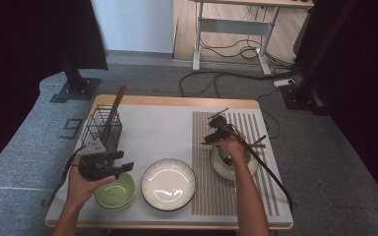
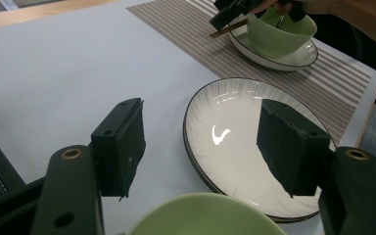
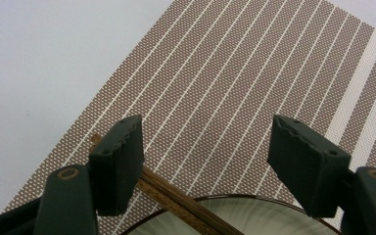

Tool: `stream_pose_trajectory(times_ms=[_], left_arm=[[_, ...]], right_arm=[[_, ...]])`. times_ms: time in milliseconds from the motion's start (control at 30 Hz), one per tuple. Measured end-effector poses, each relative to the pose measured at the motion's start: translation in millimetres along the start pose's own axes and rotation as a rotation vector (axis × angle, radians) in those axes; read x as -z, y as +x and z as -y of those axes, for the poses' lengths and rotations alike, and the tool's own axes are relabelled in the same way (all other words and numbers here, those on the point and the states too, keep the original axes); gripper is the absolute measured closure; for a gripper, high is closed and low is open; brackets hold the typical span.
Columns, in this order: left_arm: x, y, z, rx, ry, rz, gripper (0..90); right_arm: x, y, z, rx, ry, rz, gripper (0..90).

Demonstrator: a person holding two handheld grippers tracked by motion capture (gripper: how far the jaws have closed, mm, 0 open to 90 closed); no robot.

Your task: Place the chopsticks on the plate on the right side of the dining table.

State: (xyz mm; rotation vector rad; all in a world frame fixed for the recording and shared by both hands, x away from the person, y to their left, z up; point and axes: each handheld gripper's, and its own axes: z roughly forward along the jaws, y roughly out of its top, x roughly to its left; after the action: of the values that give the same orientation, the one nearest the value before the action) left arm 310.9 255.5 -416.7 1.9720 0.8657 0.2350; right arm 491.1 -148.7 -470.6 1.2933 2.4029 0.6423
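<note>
Grey carpet surrounds the worktop, where we hold the left tongs released above a green bowl at the near left, beside a white plate. At right, our right tongs, also released, hover over chopsticks resting across a bowl-on-plate on the striped placemat.

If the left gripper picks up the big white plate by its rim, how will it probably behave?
The white plate looks glazed and glossy, with a bright reflection, so it is probably slippery between the jaws. It seems ceramic, likely stiff, rather heavy and breakable. Its shallow, wide shape may tilt when held at one edge by the left gripper.
</note>
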Motion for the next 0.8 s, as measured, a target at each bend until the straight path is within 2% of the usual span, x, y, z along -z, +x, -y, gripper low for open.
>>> stream_pose_trajectory(times_ms=[267, 567, 800], left_arm=[[-1.0, -0.2, 0.0, 0.000, 0.003, -0.001, 34.6], [-1.2, -0.2, 0.0, 0.000, 0.004, -0.001, 34.5], [-0.4, 0.0, 0.0, -0.001, 0.002, -0.001, 34.5]], right_arm=[[4.0, -5.3, 4.1, -0.028, -0.026, -0.013, 29.2], [3.3, -4.0, 4.6, -0.005, -0.015, -0.017, 28.3], [4.5, -2.9, 4.8, 0.014, -0.017, 0.002, 26.7]])
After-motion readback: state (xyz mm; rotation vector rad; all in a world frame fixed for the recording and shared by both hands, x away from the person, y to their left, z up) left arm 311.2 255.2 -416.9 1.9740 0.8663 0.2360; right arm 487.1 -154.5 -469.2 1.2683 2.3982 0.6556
